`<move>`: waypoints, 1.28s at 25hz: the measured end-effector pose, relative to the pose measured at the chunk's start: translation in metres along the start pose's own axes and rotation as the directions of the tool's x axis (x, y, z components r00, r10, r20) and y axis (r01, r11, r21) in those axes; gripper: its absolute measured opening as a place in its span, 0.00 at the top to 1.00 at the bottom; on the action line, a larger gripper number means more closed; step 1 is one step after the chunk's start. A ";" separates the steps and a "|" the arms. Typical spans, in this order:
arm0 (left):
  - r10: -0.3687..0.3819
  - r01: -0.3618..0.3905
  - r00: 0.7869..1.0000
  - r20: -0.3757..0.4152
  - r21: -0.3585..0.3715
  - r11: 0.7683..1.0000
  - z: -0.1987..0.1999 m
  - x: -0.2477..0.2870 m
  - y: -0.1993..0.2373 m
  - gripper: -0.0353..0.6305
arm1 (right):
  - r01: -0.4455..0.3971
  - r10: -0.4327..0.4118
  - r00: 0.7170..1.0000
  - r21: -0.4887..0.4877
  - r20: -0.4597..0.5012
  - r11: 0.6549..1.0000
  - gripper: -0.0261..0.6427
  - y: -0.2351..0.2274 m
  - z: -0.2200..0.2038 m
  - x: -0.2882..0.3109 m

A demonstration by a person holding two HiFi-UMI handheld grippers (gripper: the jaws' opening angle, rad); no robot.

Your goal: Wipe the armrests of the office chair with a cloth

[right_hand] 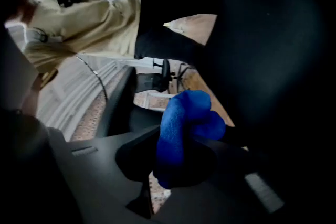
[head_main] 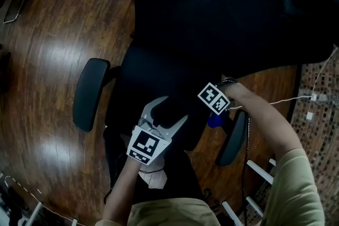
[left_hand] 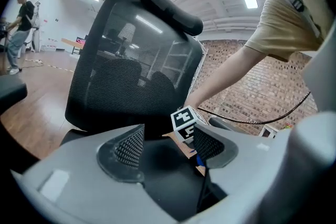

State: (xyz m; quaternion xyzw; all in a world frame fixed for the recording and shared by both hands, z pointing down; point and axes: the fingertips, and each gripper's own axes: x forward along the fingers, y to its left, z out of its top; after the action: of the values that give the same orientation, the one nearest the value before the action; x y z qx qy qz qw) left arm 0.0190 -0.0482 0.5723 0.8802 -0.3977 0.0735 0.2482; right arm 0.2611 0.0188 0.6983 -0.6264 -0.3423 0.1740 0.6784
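Head view gives me one black office chair on a wooden floor, with two armrests. Furthest left, the left armrest lies bare, well apart from both of my two grippers. Next, the left gripper hovers over the seat's front edge; its own view shows the jaws spread wide with nothing between them, only the seat beyond. Further right, the right gripper has its jaws clamped on the single blue cloth, bunched into a wad. The cloth sits just beside the inner edge of the right armrest, near its upper end; I cannot tell whether it touches.
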 end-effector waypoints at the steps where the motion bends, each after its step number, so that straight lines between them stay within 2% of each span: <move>1: -0.002 0.002 1.000 0.006 0.002 1.000 0.003 0.000 -0.001 0.53 | -0.082 0.082 0.996 -0.004 -0.024 0.997 0.92 0.019 0.000 -0.008; 3: -0.006 0.006 1.000 0.009 0.010 1.000 0.007 0.002 -0.001 0.53 | -0.219 0.220 0.973 0.015 -0.072 0.976 0.92 0.046 -0.001 -0.019; 5: -0.006 0.006 1.000 0.005 0.020 1.000 0.008 0.004 -0.001 0.53 | -0.311 0.314 0.945 0.049 -0.093 0.949 0.92 0.057 -0.003 -0.019; 7: 0.001 -0.001 1.000 0.005 0.024 1.000 0.009 0.002 0.001 0.53 | -0.358 0.364 0.927 0.069 -0.092 0.931 0.92 0.058 -0.006 -0.011; 8: 0.008 -0.008 1.000 0.007 0.023 1.000 0.009 0.000 0.002 0.53 | -0.359 0.364 0.927 0.071 -0.085 0.931 0.92 0.055 -0.008 -0.006; 10: 0.023 -0.023 1.000 0.007 0.021 1.000 0.008 -0.004 0.006 0.53 | -0.276 0.279 0.959 0.058 -0.049 0.959 0.92 0.035 -0.010 0.001; 12: 0.034 -0.034 0.999 0.000 0.014 0.999 0.003 -0.006 0.009 0.53 | -0.109 0.110 0.993 0.039 -0.029 0.993 0.92 0.001 -0.012 0.005; 14: 0.036 -0.036 0.999 -0.008 0.007 0.999 -0.002 -0.004 0.010 0.53 | 0.043 -0.042 0.998 0.022 -0.049 0.999 0.92 -0.030 -0.016 0.010; 17: 0.023 -0.022 1.000 -0.015 0.012 1.000 -0.002 0.001 0.007 0.53 | 0.214 -0.213 0.971 -0.004 -0.109 0.977 0.92 -0.066 -0.023 0.012; 20: 0.010 -0.010 1.000 -0.015 0.018 1.000 0.002 0.003 0.006 0.53 | 0.308 -0.305 0.944 0.004 -0.127 0.952 0.92 -0.085 -0.028 0.012; 22: 0.006 -0.006 1.000 -0.016 0.021 1.000 0.005 0.002 0.006 0.53 | 0.359 -0.356 0.931 0.022 -0.085 0.933 0.92 -0.085 -0.023 0.005; 24: 0.005 -0.005 1.000 -0.014 0.016 1.000 0.010 0.001 0.007 0.53 | 0.451 -0.452 0.892 0.047 -0.001 0.891 0.92 -0.079 -0.011 -0.014; 25: 0.007 -0.007 1.000 -0.011 0.009 1.000 0.015 0.000 0.009 0.53 | 0.508 -0.512 0.858 0.073 0.044 0.858 0.92 -0.071 -0.006 -0.030; 26: 0.011 -0.011 1.000 -0.008 0.001 1.000 0.019 0.000 0.011 0.53 | 0.566 -0.576 0.812 0.109 0.095 0.817 0.92 -0.060 -0.001 -0.049; 27: 0.015 -0.015 1.000 -0.010 -0.005 1.000 0.023 0.002 0.013 0.54 | 0.627 -0.645 0.746 0.153 0.163 0.764 0.92 -0.047 0.005 -0.072; 28: 0.017 -0.018 1.000 -0.015 -0.008 1.000 0.028 0.004 0.015 0.54 | 0.687 -0.716 0.652 0.205 0.250 0.697 0.92 -0.031 0.012 -0.099; 30: 0.014 -0.014 1.000 -0.020 -0.012 1.000 0.042 0.009 0.015 0.54 | 0.756 -0.813 0.410 0.345 0.414 0.557 0.92 0.007 0.021 -0.149; 32: -0.001 0.001 1.000 -0.010 -0.016 1.000 0.060 0.014 0.003 0.54 | 0.729 -0.838 0.185 0.500 0.514 0.467 0.92 0.054 0.018 -0.171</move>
State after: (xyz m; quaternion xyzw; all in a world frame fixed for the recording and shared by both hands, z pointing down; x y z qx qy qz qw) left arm 0.0220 -0.0892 0.5257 0.8780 -0.3967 0.0748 0.2571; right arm 0.1380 -0.0735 0.6036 -0.1903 -0.8296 0.0505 0.5224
